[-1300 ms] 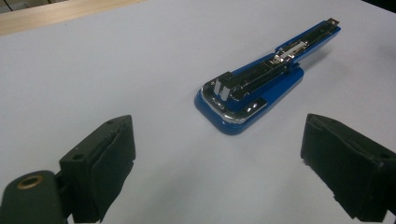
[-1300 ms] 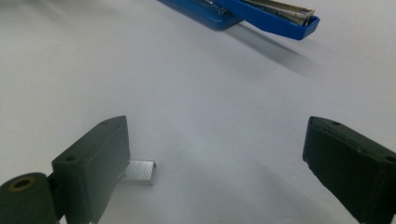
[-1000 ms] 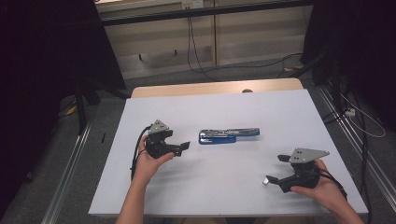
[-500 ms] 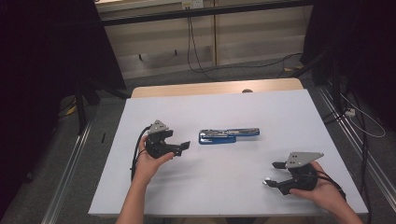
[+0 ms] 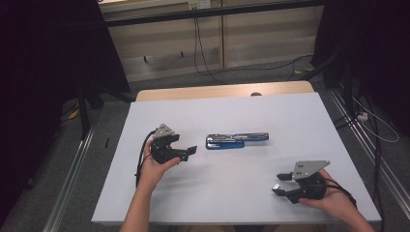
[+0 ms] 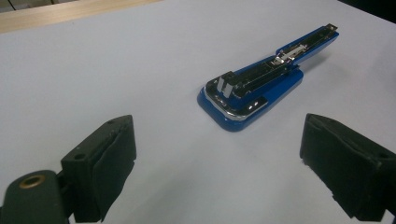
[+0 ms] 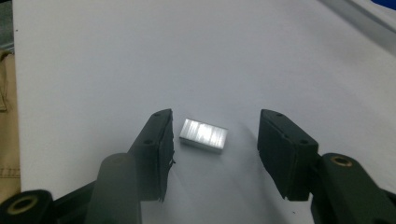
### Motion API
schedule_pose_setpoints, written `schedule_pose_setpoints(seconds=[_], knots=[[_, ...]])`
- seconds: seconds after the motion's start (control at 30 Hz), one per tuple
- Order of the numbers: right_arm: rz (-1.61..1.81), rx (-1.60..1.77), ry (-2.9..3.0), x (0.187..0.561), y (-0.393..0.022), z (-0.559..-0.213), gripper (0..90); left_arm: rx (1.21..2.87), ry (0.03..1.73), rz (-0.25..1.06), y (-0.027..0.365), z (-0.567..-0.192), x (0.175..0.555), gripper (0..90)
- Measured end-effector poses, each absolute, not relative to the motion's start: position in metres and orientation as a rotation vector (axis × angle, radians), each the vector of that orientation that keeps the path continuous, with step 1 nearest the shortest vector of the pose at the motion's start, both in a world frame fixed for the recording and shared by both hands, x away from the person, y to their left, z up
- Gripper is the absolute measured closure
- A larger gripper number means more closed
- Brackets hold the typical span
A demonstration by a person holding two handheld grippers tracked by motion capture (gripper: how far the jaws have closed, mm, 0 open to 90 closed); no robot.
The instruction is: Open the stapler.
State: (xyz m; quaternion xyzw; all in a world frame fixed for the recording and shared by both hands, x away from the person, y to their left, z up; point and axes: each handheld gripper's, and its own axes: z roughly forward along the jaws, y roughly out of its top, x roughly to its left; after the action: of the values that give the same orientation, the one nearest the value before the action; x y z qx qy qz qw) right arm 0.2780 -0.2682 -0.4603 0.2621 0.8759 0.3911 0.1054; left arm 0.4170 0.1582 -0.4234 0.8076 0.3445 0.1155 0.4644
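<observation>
A white table (image 5: 227, 121) carries a blue stapler (image 5: 237, 140) near its middle, lying opened out flat with its metal staple channel facing up. In the high view the left gripper (image 5: 186, 152) is held in the person's left hand (image 5: 154, 166) just left of the stapler, its jaws pointing toward the stapler's broad end but apart from it. The left gripper view shows the left gripper's jaws spread wide, one black pad at each lower corner, with nothing between them; the stapler lies ahead on the bare white surface, its rounded broad end nearest the jaws and its narrow end running away to the upper right, chrome parts showing along its top. The right gripper (image 5: 282, 182) sits near the table's front right, held in the right hand (image 5: 333, 200), with its grey plate on top and its jaws pointing left. In the right gripper view its jaws stand partly apart around a small silver block of staples (image 7: 204, 135) that lies flat on the table; the block is close beside the left-hand pad in that view, perhaps just touching it, and clearly apart from the other pad, so the jaws straddle the block without pinching it. The block of staples lies well apart from the stapler.
</observation>
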Motion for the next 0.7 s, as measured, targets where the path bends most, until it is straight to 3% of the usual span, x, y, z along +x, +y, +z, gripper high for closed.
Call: schedule_pose_setpoints(seconds=[0.7], knots=[[1.154,0.697,2.638,0.2777,-0.2616,-0.4612,50.0,1.973,0.854,0.283,0.1586,-0.423,0.4175,11.7]])
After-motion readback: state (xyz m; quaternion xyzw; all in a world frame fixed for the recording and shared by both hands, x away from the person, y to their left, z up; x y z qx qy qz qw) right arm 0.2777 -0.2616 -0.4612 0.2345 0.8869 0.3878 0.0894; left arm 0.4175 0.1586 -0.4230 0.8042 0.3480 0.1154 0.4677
